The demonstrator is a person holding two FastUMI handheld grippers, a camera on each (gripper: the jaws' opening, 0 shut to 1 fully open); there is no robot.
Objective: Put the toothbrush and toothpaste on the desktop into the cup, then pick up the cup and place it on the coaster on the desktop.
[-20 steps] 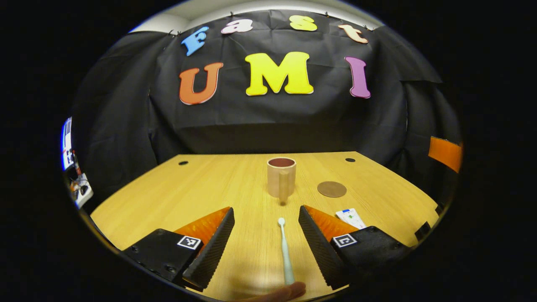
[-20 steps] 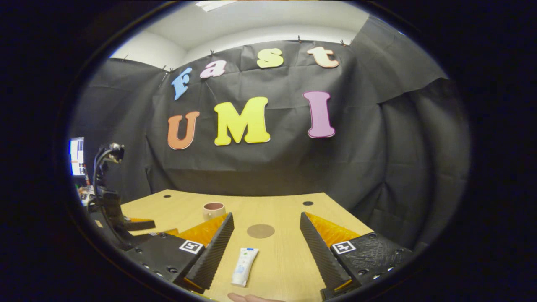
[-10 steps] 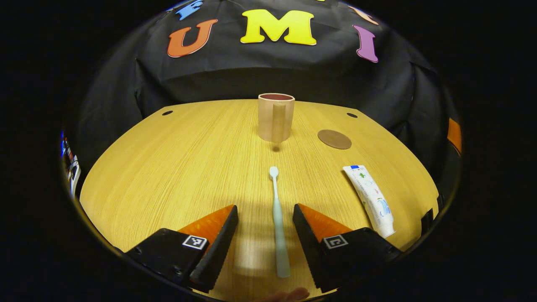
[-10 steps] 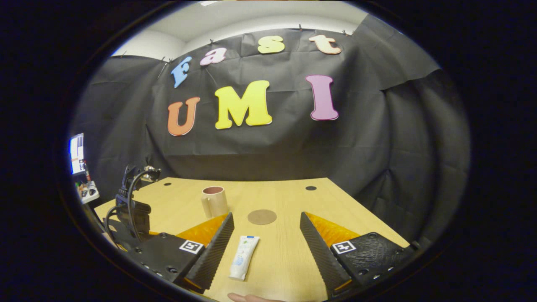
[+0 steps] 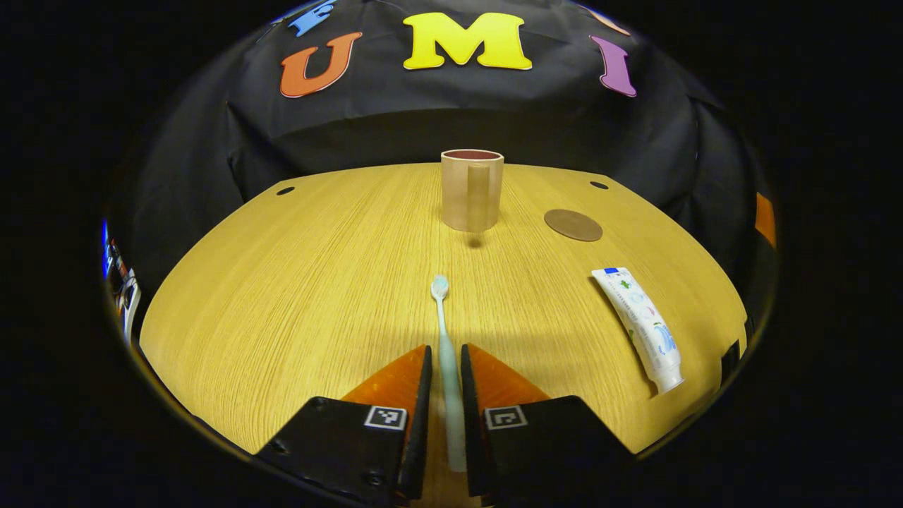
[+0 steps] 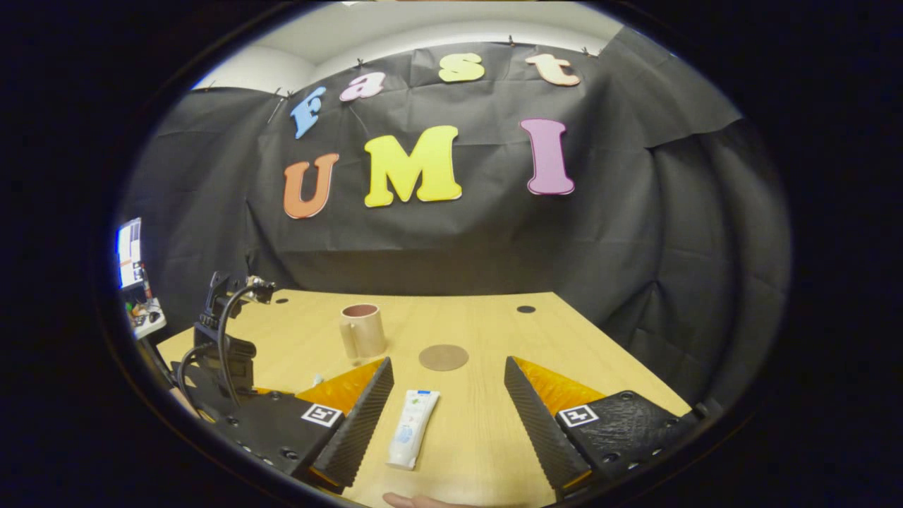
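While the left hand-held gripper [image 5: 445,353] sat low over the desk [image 5: 296,282], its two fingers were drawn in close on either side of the toothbrush [image 5: 446,353] handle, w/ only thin slivers of gap showing; whether both actually pressed on it couldn't be told. Toothbrush lay flat on the desk, head pointing away toward the cup [image 5: 471,189], handle end running back btwn the fingers. Cup stood upright near the far edge, handle facing the camera, well apart from the brush head. Coaster [image 5: 573,224] lay flat just to the cup's right, not touching it. Toothpaste [image 5: 640,327] lay flat on the right side of the desk, cap end nearer the camera, apart from brush and coaster. In the right gripper view, the right hand-held gripper [image 6: 446,372] was spread wide open, nothing btwn its fingers but air and the desk below; toothpaste [image 6: 413,428] lay on the desk btwn the two fingers, closer to the left one, not touched by either. Beyond it sat the coaster [image 6: 443,357] and, further left, the cup [image 6: 362,329]. At left the other gripper's body w/ cable [image 6: 222,349] showed low near the desk. A fingertip [image 6: 416,501] of the person showed at the bottom edge.
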